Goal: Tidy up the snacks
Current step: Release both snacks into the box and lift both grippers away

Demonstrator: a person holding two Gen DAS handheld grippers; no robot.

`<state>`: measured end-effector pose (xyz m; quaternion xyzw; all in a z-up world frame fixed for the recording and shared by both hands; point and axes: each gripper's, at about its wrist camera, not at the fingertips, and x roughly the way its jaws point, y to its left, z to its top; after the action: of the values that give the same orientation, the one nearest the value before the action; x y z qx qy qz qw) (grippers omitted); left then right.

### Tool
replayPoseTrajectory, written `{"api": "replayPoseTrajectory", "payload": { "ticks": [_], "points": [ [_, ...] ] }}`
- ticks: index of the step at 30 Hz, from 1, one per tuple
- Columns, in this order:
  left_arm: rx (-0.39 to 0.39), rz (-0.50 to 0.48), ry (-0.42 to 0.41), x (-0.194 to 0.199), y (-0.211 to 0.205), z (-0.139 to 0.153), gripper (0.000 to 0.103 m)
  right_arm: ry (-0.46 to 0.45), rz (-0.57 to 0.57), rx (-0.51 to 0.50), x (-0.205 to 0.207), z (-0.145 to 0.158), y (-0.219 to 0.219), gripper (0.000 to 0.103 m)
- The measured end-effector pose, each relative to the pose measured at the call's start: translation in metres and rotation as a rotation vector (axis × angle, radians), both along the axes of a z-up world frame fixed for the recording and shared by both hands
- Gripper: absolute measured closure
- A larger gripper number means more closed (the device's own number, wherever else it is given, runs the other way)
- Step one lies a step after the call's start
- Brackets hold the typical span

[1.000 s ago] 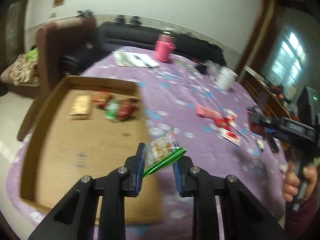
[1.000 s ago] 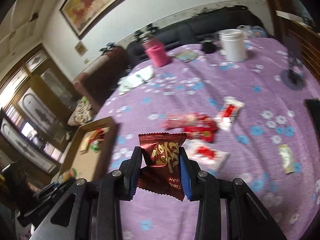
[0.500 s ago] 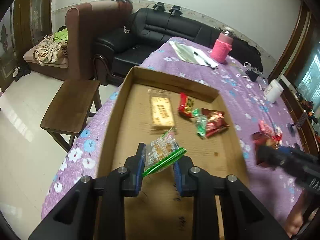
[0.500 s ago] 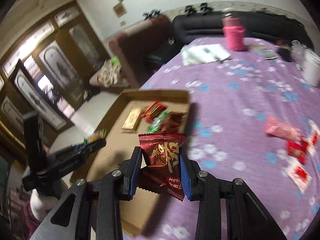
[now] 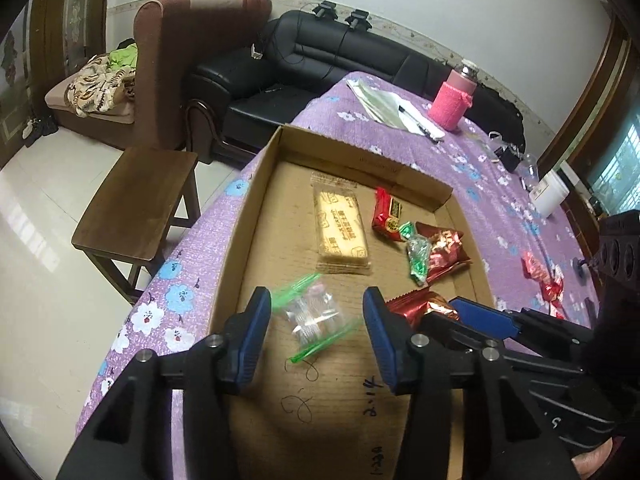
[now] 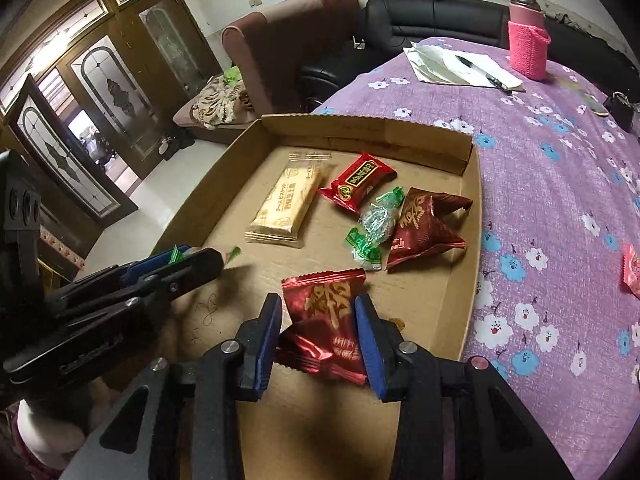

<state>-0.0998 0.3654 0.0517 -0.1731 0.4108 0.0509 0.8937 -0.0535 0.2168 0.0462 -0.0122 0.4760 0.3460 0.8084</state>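
Left hand-held gripper [image 5: 317, 322]: jaws opening, blue pads well apart, over the near part of the cardboard tray [image 5: 256, 184]. Between the pads, touching neither, one clear packet with green ends [image 5: 316, 314], blurred, over the tray floor.

Right hand-held gripper [image 6: 316, 330]: partly open span, closed on one dark red packet with gold lettering [image 6: 326, 322], both pads pressed against its sides. Held over the near right part of the tray, just beside the left hand-held gripper.

Farther in, lying on the tray floor, four snacks:
- one long tan biscuit pack [image 6: 286, 202], toward the left;
- one bright red packet [image 6: 358, 182], just right of the biscuit pack;
- one green-ended clear candy [image 6: 374, 226], touching the next;
- one dark red packet [image 6: 424, 224], near the right wall.

Counted with the two at the grippers: six snacks at the tray.

Tray standing on the bench [image 6: 560, 184] under a purple flowered cloth, at its left edge. Out on the cloth, well apart from the tray, a few red packets [image 5: 544, 280]; exact number impossible to tell.

Beyond: one pink-sleeved bottle [image 6: 528, 40], papers with one pen [image 6: 464, 66], one white tub [image 5: 552, 196]. Off the bench, one wooden stool [image 5: 136, 208], one brown armchair [image 5: 192, 52], one black sofa [image 5: 352, 56].
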Motion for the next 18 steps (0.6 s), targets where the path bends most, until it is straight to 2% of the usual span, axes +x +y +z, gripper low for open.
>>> {"api": "replayPoseTrajectory", "payload": {
  "ticks": [6, 9, 12, 18],
  "points": [
    [-0.022, 0.01, -0.049, -0.018, -0.013, 0.022, 0.055, -0.033, -0.011, 0.056, -0.007, 0.025, -0.02, 0.059],
    [-0.023, -0.011, -0.094, -0.035, -0.03, 0.042, 0.053, -0.058, -0.025, 0.097, -0.016, 0.042, -0.044, 0.059],
    [-0.026, -0.049, -0.165, -0.057, -0.054, 0.069, 0.045, -0.084, -0.052, 0.131, -0.03, 0.06, -0.082, 0.06],
    [-0.089, -0.182, -0.326, -0.106, -0.103, 0.138, 0.044, -0.154, -0.233, 0.153, -0.054, 0.102, -0.2, 0.06]
  ]
}}
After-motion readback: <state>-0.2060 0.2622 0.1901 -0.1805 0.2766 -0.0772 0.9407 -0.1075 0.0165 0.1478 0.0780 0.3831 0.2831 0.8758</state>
